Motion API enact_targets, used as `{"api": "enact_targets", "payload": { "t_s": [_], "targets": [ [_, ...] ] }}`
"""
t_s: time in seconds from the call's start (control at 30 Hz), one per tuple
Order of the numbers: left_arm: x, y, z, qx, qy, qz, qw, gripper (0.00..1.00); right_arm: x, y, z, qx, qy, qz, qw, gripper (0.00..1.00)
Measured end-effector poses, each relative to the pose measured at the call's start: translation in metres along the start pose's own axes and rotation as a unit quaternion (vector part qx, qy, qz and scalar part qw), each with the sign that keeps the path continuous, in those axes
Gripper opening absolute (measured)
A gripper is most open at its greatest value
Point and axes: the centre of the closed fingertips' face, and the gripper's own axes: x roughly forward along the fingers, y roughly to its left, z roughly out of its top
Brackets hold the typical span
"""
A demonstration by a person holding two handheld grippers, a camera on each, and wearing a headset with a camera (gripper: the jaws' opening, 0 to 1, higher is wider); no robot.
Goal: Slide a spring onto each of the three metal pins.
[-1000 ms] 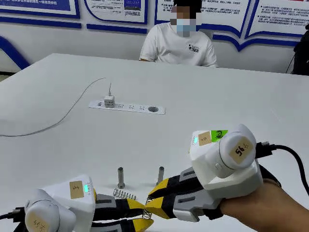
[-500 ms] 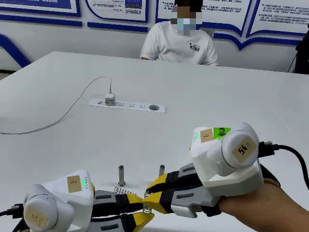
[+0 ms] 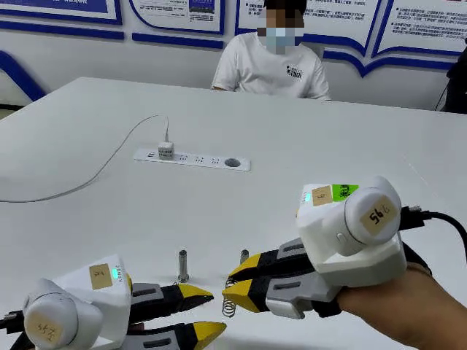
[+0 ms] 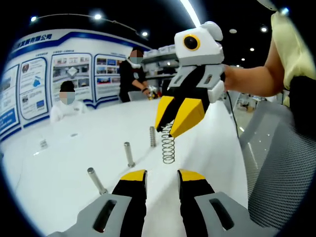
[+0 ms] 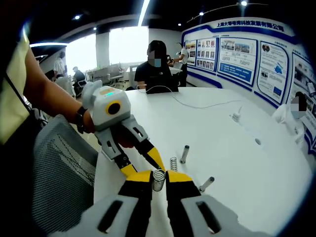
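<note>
My right gripper (image 3: 232, 286) is shut on the top of a small steel spring (image 3: 229, 308), which hangs upright just over the table; the coil (image 5: 158, 180) sits between its yellow jaw tips. My left gripper (image 3: 208, 312) is open at the bottom left, a short way left of the spring (image 4: 169, 148) and holding nothing. Two bare metal pins (image 3: 182, 264) (image 3: 244, 257) stand just behind the jaws. Beyond the pins (image 4: 96, 180) (image 4: 129, 154) in the left gripper view stands a third, ribbed upright (image 4: 152, 136); I cannot tell whether a spring is on it.
A white power strip (image 3: 193, 160) with a plugged charger and a trailing cable (image 3: 102, 169) lies mid-table. A person in a white shirt (image 3: 270, 65) sits at the far edge. Bare white tabletop (image 3: 328, 153) stretches between the pins and the strip.
My left gripper has drawn back from the right gripper's tips and its jaws now stand apart. A spring that lay on the table by the left pin is out of sight.
</note>
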Motion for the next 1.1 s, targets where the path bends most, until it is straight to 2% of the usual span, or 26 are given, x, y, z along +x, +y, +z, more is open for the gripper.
{"api": "enact_targets", "payload": {
  "t_s": [0.27,0.7,0.87,1.1],
  "targets": [
    [-0.011,0.014,-0.006,-0.009,0.004,0.025,0.9997,0.33,-0.009,-0.019,0.007,-0.003,-0.004,-0.021,0.9998,0.11],
    [-0.022,0.024,-0.01,-0.03,0.002,0.048,0.9984,0.4,-0.016,-0.062,0.023,0.002,-0.017,-0.065,0.9977,0.11],
    [-0.023,0.024,-0.011,-0.032,0.003,0.049,0.9983,0.41,-0.012,-0.077,0.021,0.009,-0.014,-0.077,0.9969,0.11],
    [-0.024,0.027,-0.012,-0.035,0.001,0.053,0.998,0.42,-0.004,-0.087,0.014,0.015,-0.004,-0.083,0.9964,0.11]
  ]
}}
